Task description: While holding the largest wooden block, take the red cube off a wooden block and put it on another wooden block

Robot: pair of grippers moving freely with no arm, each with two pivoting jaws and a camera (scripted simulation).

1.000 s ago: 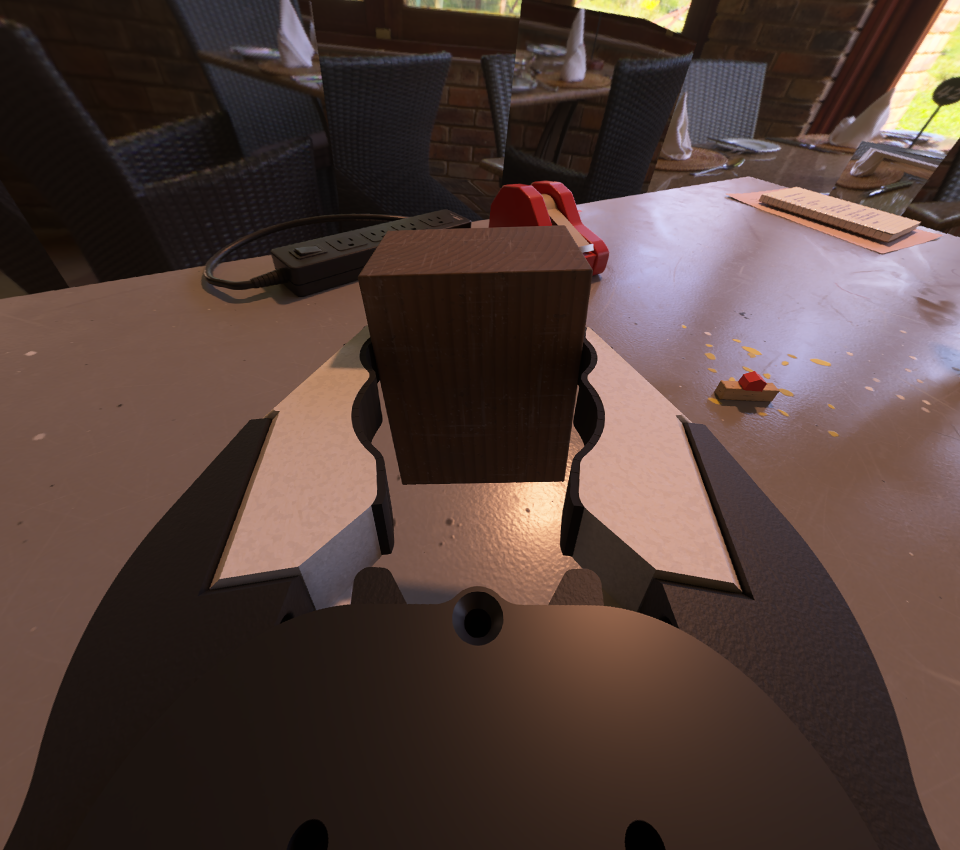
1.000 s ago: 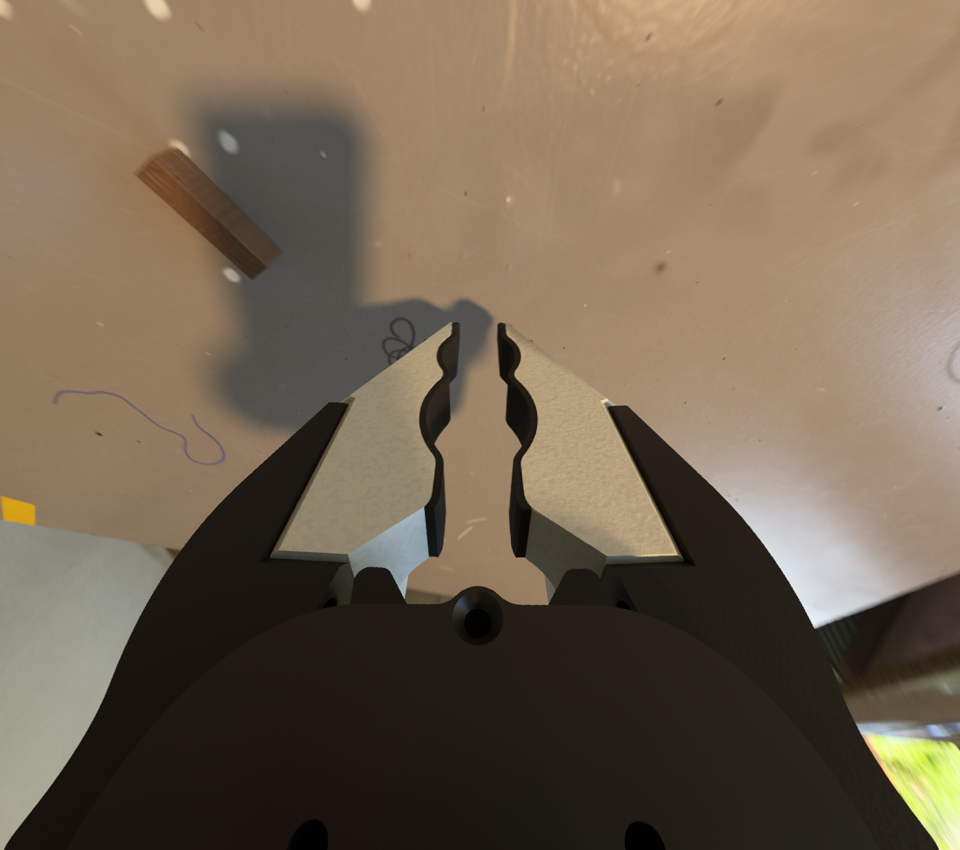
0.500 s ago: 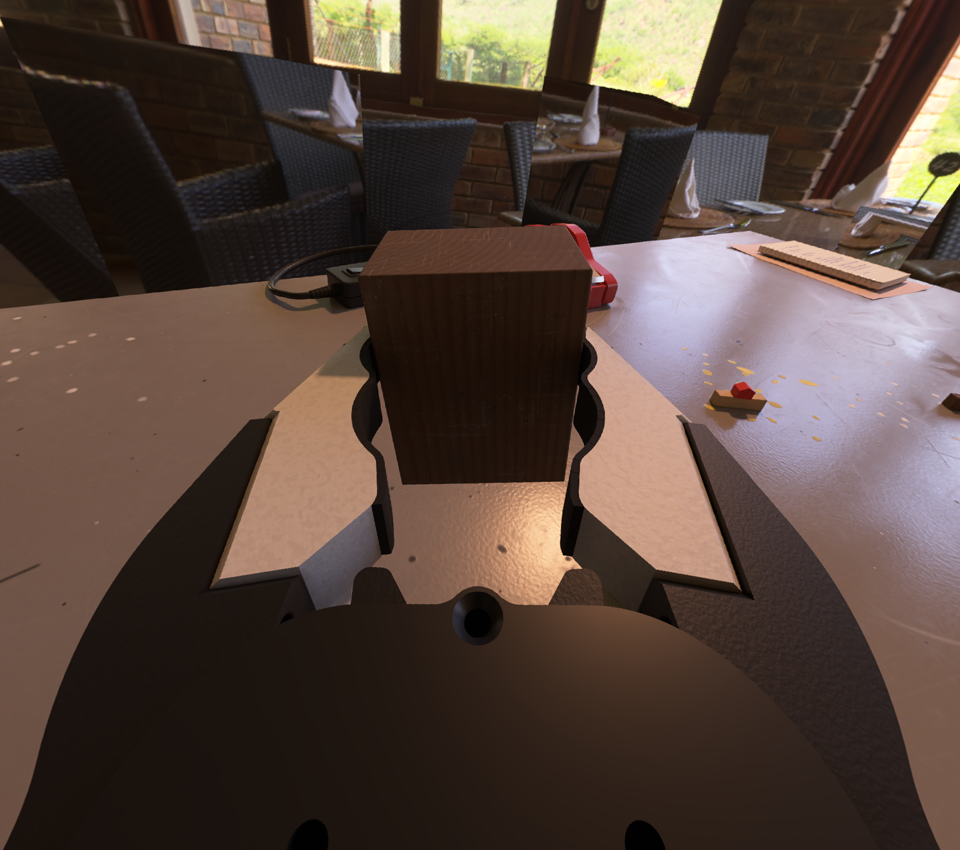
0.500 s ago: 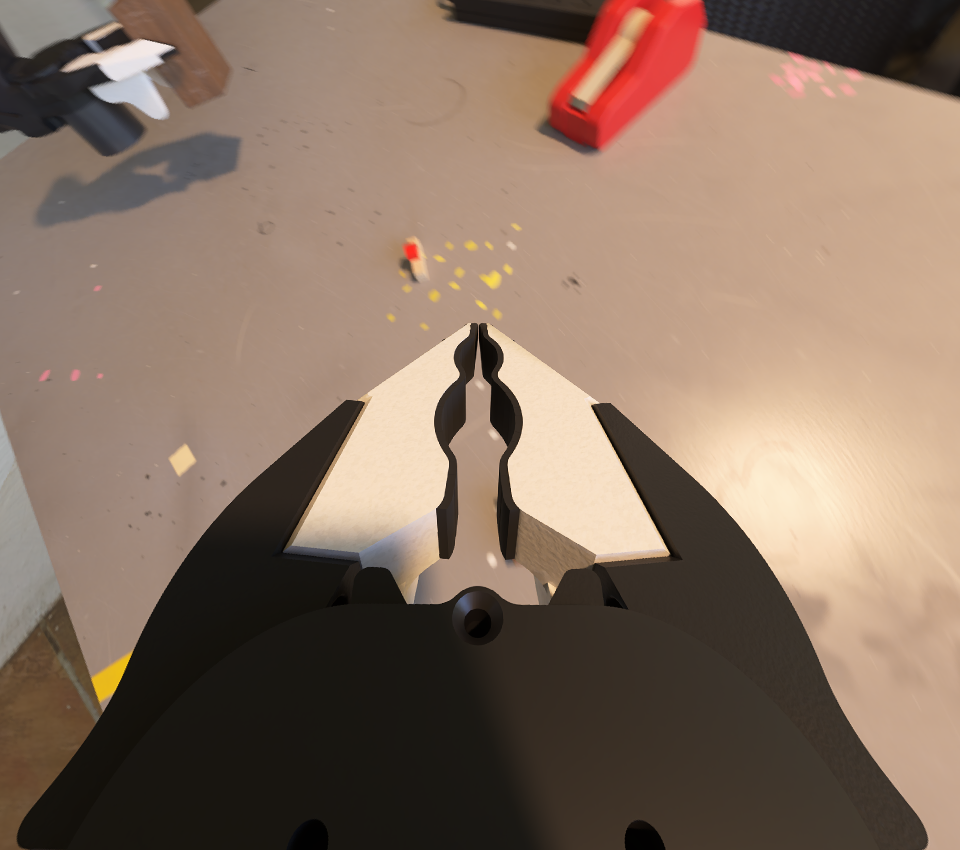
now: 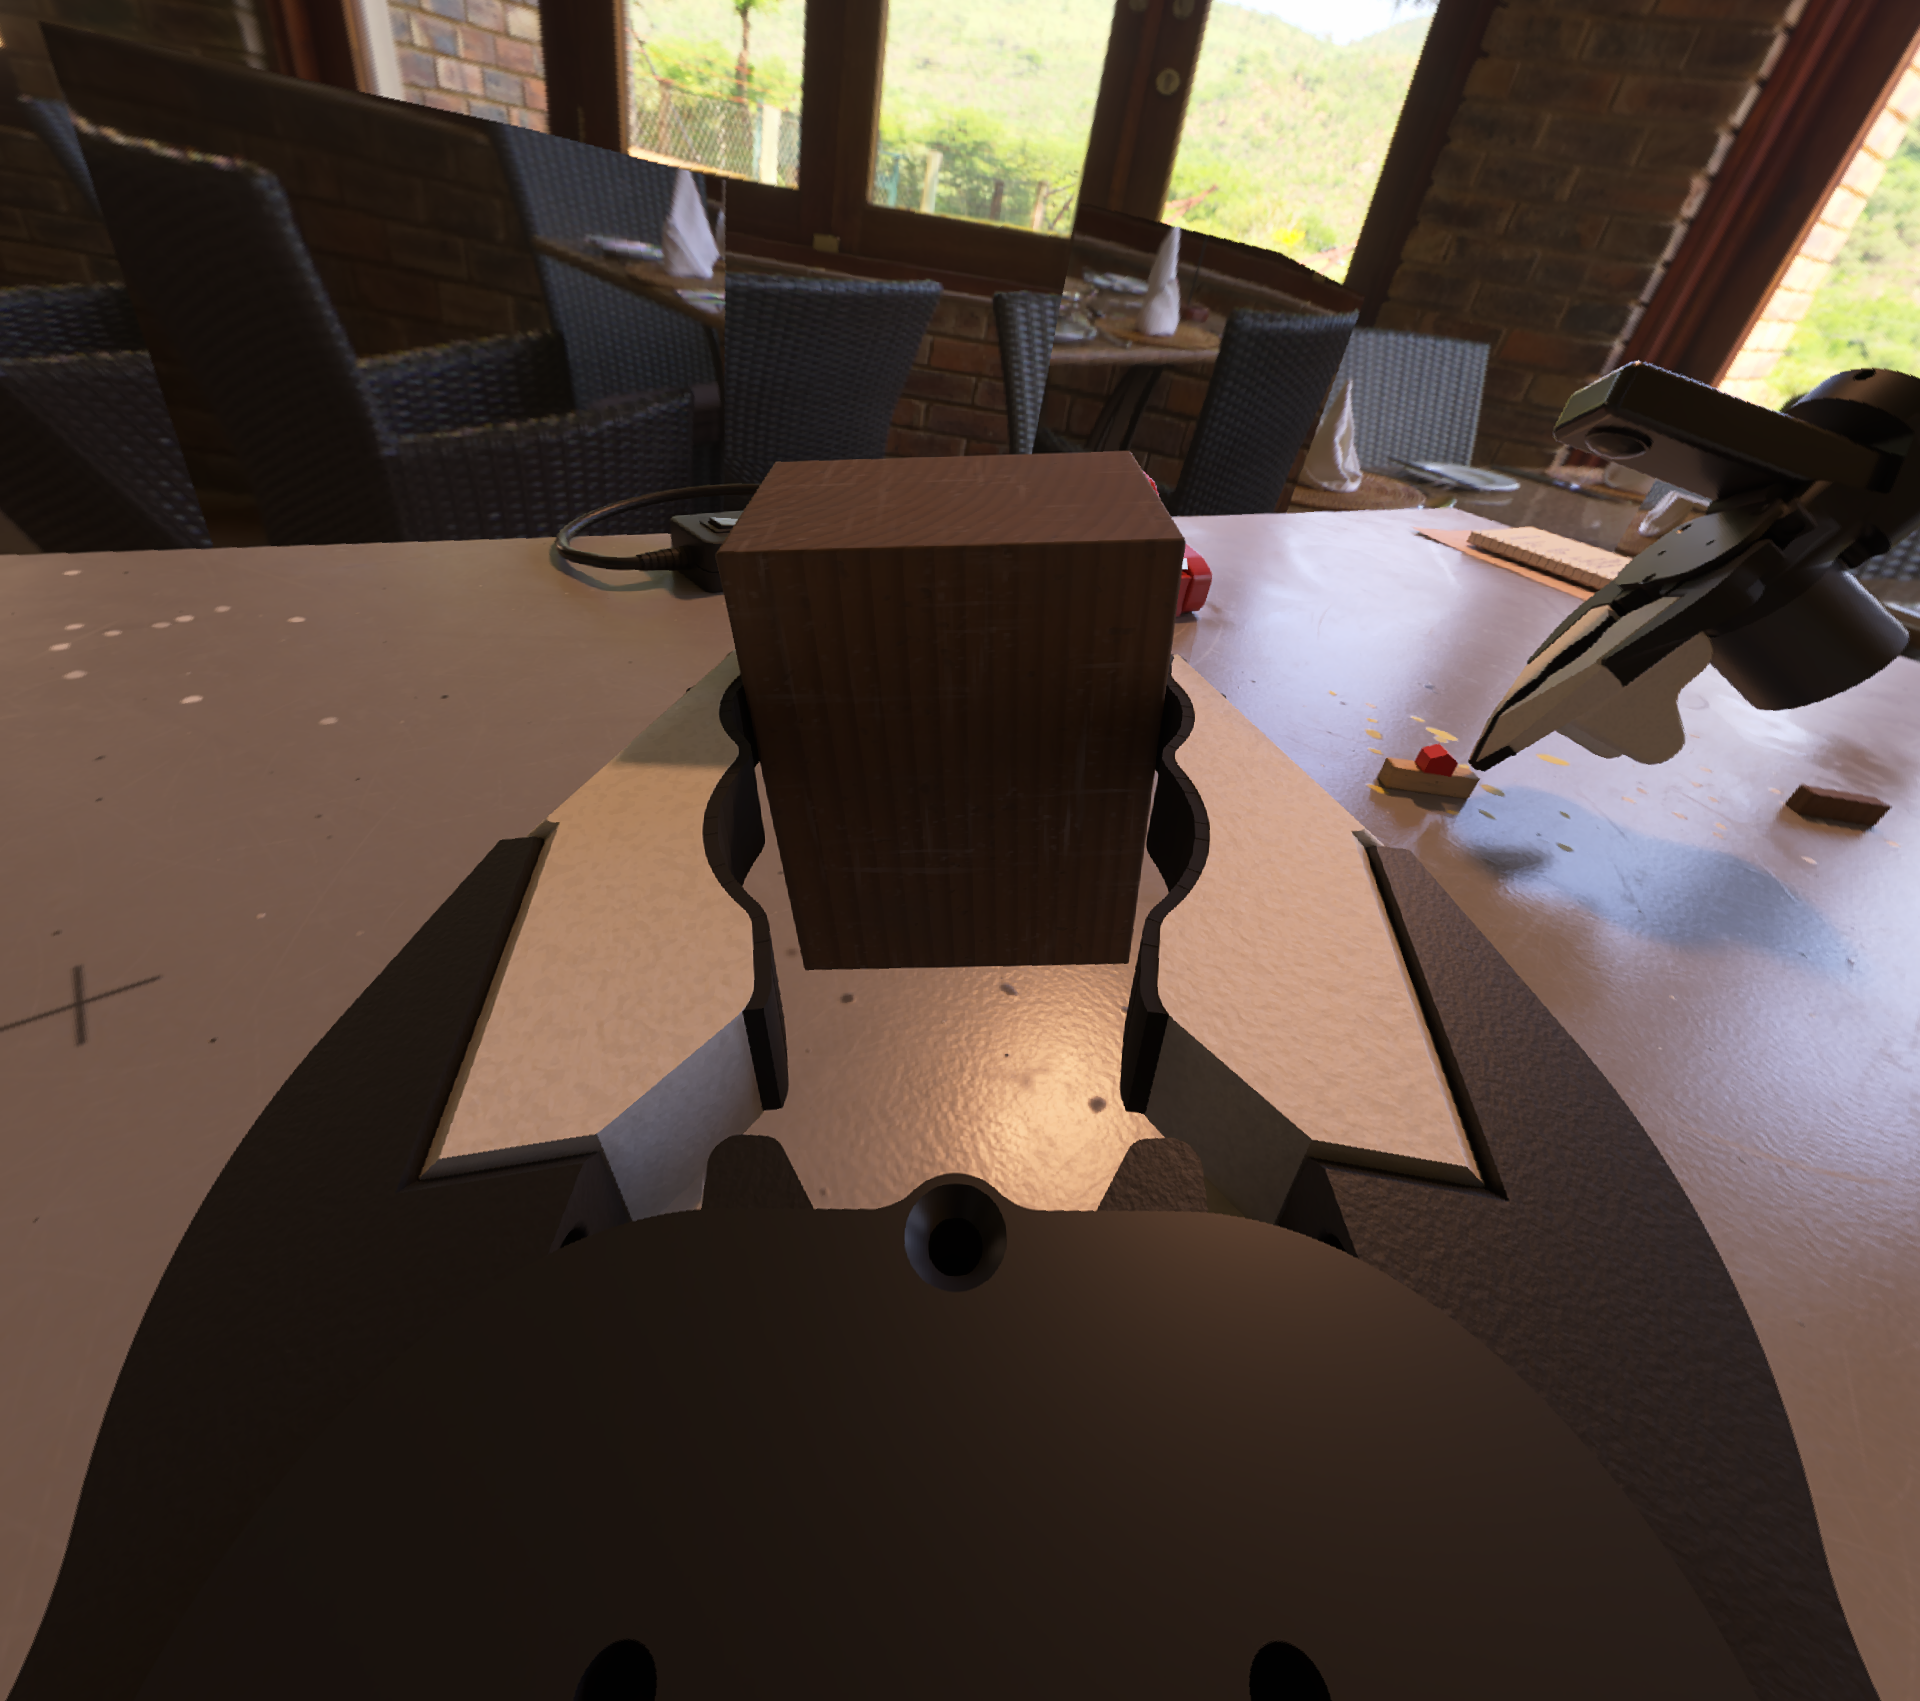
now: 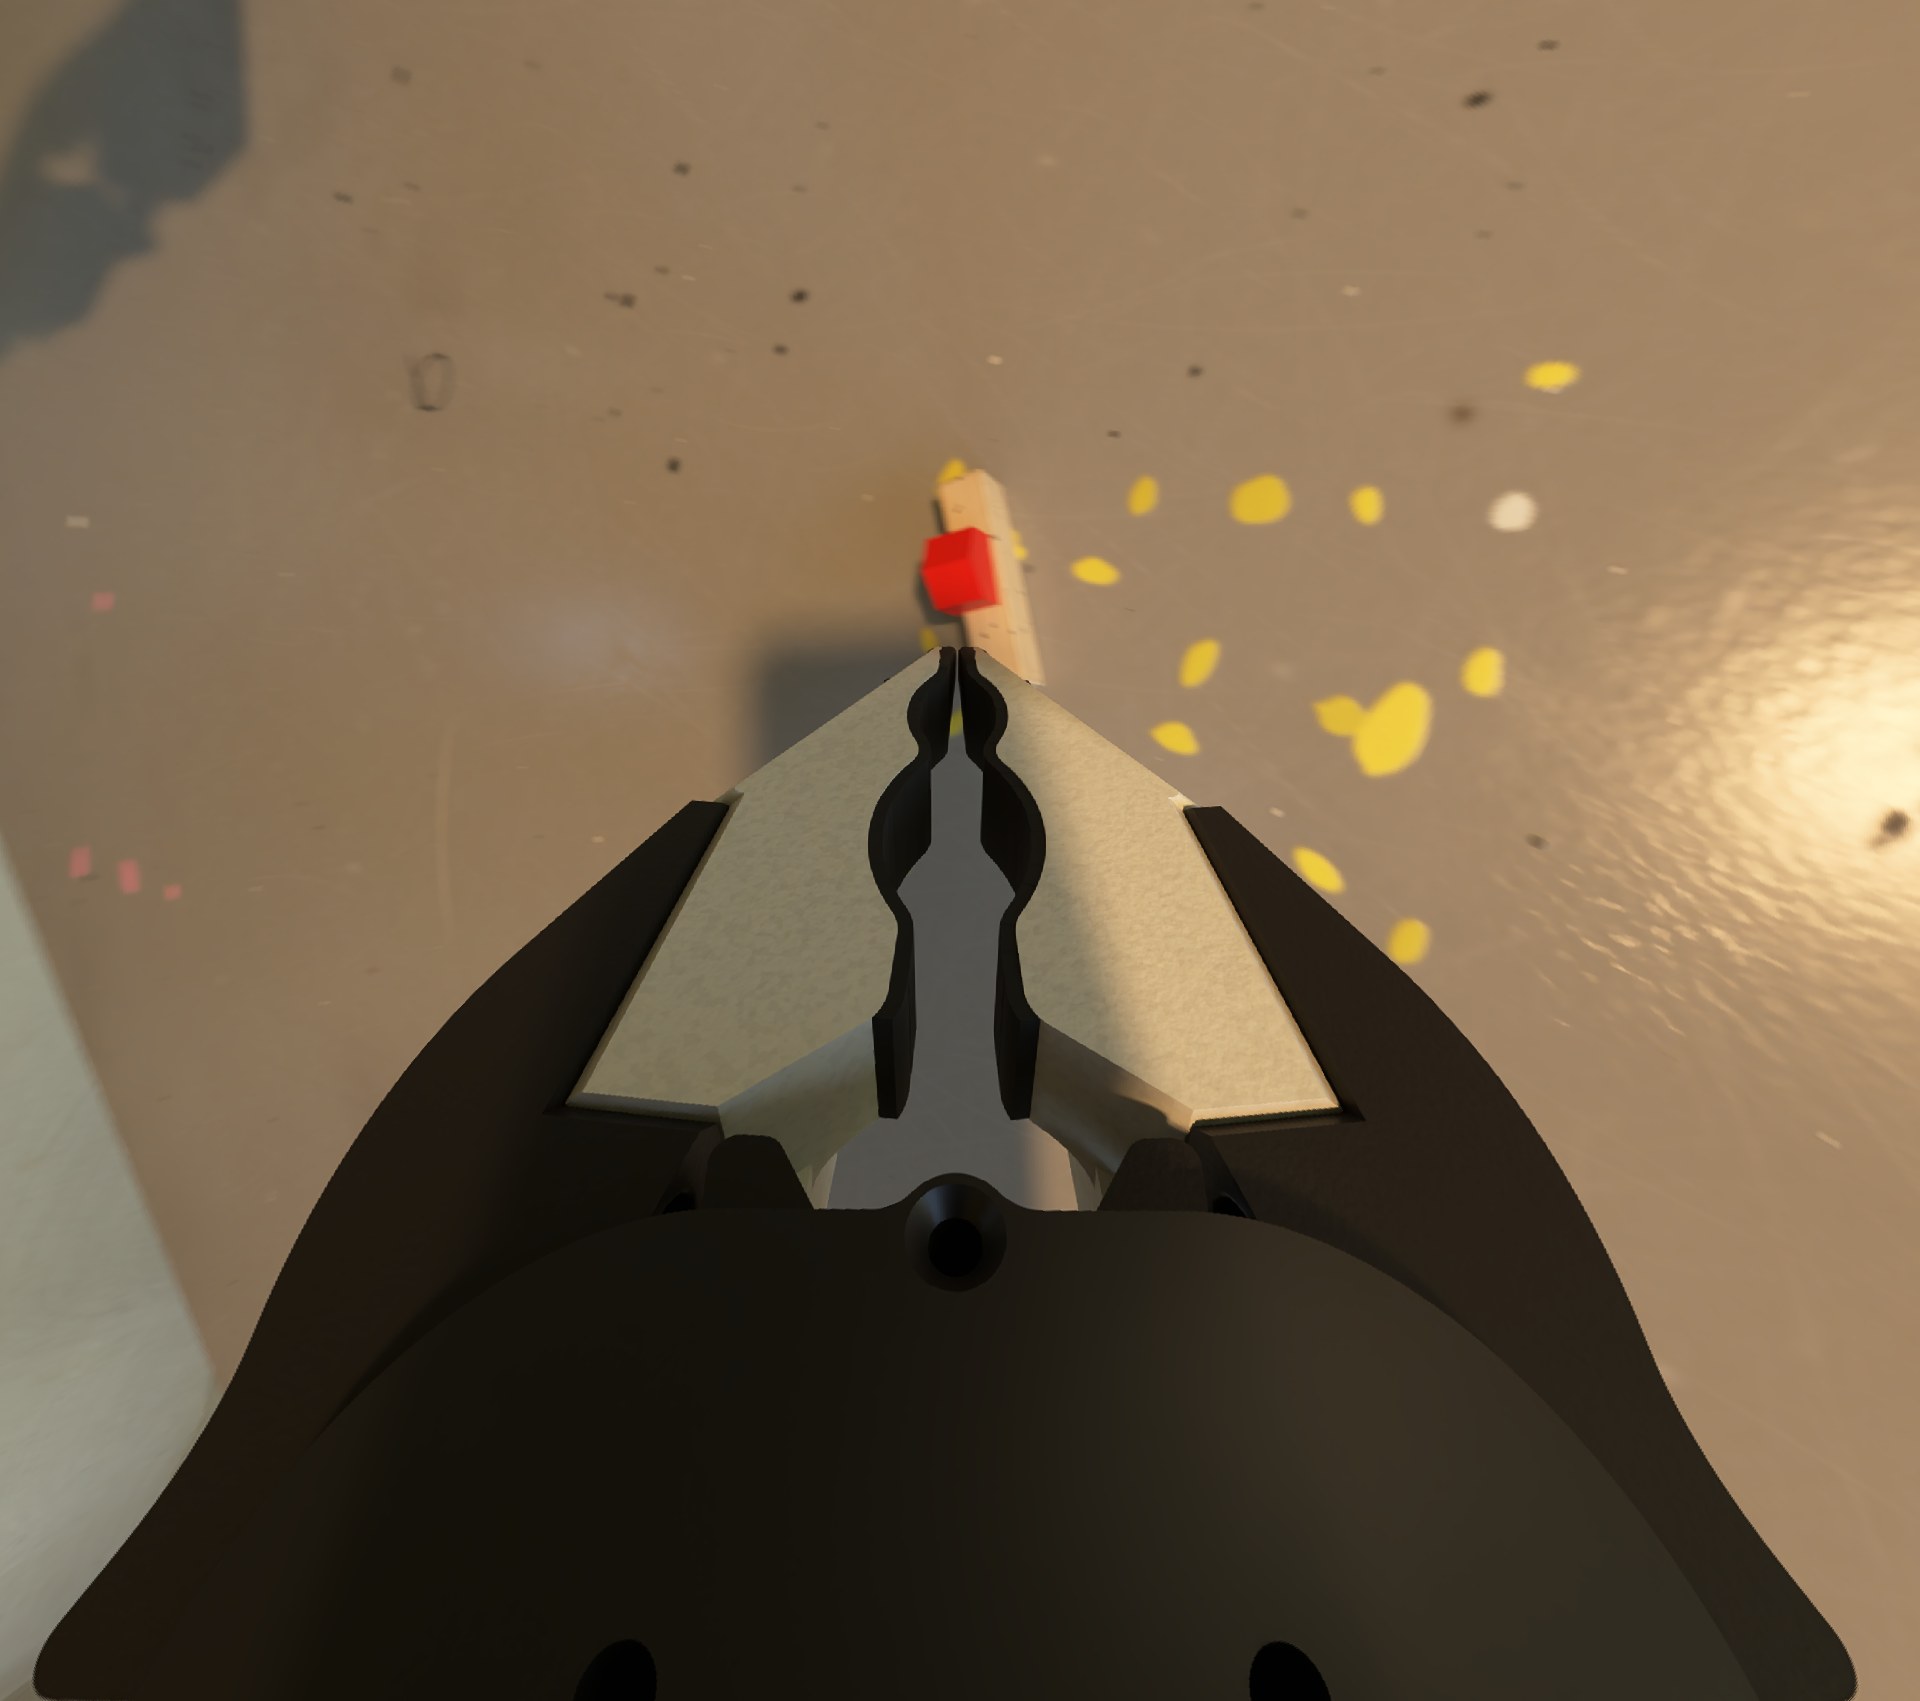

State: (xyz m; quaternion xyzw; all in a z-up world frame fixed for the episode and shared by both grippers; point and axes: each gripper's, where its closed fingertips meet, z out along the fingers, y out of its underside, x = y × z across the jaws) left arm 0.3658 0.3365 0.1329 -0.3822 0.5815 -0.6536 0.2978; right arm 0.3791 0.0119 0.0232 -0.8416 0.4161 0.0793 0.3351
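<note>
The left gripper [image 5: 954, 830] pinches the largest wooden block [image 5: 951, 706]. Beside the red cube [image 6: 957, 569] on its pale wooden slab [image 6: 1003, 581], the right gripper [image 6: 957, 656] hovers, jaws pressed together; unless spread, they risk knocking the cube off.

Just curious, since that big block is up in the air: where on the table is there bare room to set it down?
The table left of the large wooden block is bare. Crowded: right, around the red cube, its light block, the dark flat block and the right gripper.
</note>
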